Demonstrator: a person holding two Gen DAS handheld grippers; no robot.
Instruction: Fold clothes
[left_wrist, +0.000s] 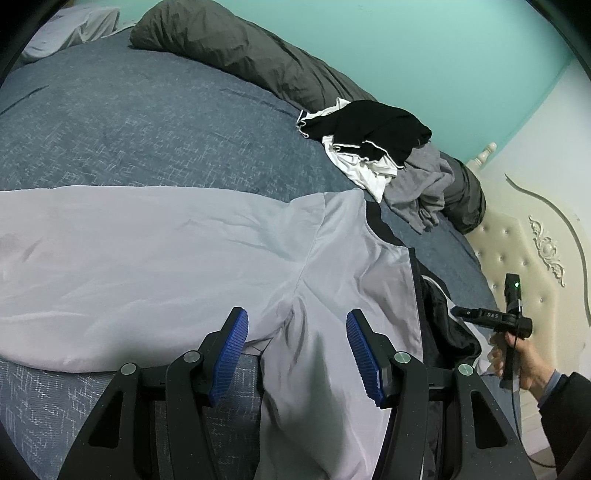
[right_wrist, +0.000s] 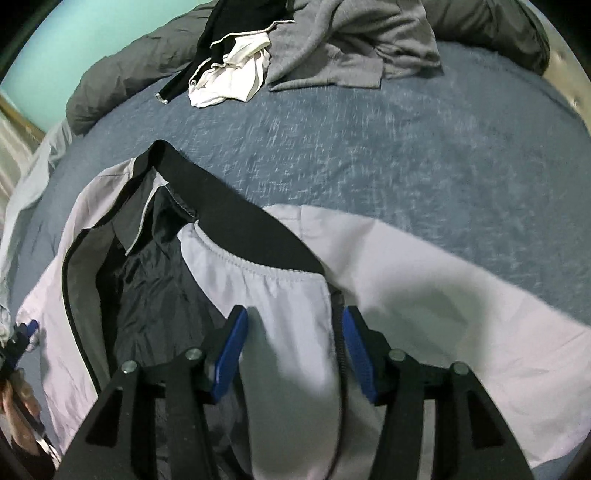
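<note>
We're early on; the pale jacket (left_wrist: 166, 258) lies spread on the bed (left_wrist: 147, 122), unfolded, a sleeve toward nine o'clock; our left gripper (left_wrist: 295, 354) and right gripper (right_wrist: 291, 354) hover half open over it, gripping nothing; at one o'clock a heap of clothes (left_wrist: 388, 147) waits.

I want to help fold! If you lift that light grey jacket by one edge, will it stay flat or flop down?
The light grey jacket would probably flop; it already lies in soft wrinkles. Its thin, smooth-looking cloth may slip between the pads.
</note>
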